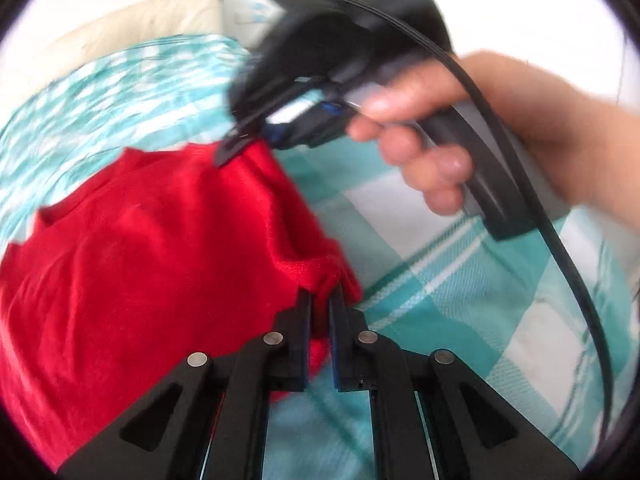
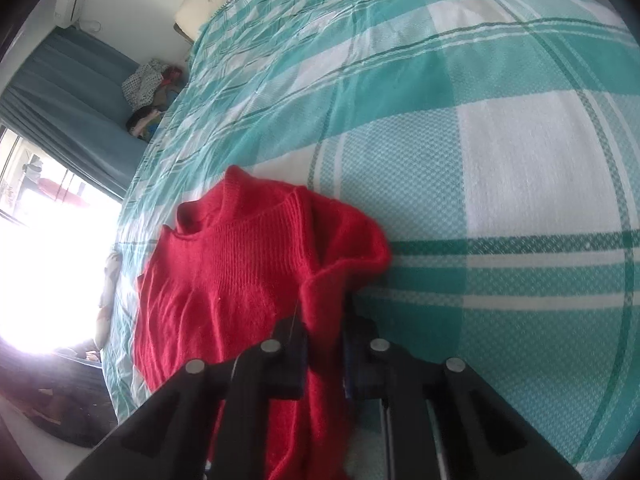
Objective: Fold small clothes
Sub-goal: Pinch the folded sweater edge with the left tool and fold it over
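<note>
Sweater (image 1: 140,248) edge between both jaws

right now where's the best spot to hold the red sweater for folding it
By its right edge, as both grippers do now. The left gripper is shut on a bunched bit of the red sweater at that edge, and the right gripper pinches the same edge further along. That edge lies free on the bed sheet, so coming in from the bare sheet side pinches it cleanly.
</note>
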### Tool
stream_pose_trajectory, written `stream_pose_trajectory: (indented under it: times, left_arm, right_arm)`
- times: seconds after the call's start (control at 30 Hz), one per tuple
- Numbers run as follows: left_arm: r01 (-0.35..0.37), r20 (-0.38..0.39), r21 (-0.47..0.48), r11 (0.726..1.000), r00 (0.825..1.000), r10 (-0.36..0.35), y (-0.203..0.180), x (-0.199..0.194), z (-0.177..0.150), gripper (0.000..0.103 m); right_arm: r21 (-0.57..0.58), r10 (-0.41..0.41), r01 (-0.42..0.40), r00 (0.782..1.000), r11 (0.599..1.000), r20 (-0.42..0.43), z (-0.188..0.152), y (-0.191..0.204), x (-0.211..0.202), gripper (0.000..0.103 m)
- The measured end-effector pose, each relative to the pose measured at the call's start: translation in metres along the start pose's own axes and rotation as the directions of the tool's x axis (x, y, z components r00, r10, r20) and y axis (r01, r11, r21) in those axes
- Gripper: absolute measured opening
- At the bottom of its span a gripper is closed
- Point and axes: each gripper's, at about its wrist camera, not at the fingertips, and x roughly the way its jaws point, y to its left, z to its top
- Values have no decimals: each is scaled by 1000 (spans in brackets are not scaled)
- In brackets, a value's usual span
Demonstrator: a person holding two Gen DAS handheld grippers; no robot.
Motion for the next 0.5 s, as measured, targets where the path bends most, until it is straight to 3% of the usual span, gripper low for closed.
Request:
stream_pose_trajectory:
  times: [0.1, 0.23, 0.43, 0.5]
  left_arm:
    - [25, 69, -137, 990, 998, -16, 40, -48, -2, 6]
    - [18, 100, -301, 954, 995, 13, 106, -107, -12, 6]
    - [-90, 52, -423, 901, 991, 124, 177, -163, -62, 6]
    - [-111, 40, -477, 872, 988, 148, 195, -167, -81, 6]
  right_arm:
    - [-33, 46, -45, 998, 998, 41, 6, 31, -13, 11]
    - [-101, 112, -107, 993, 989, 43, 14, 97, -4, 11]
    - [-196, 169, -170, 985, 966, -18, 16, 205, 66, 11]
    - [-218, 166, -173, 985, 961, -47, 11, 232, 94, 11]
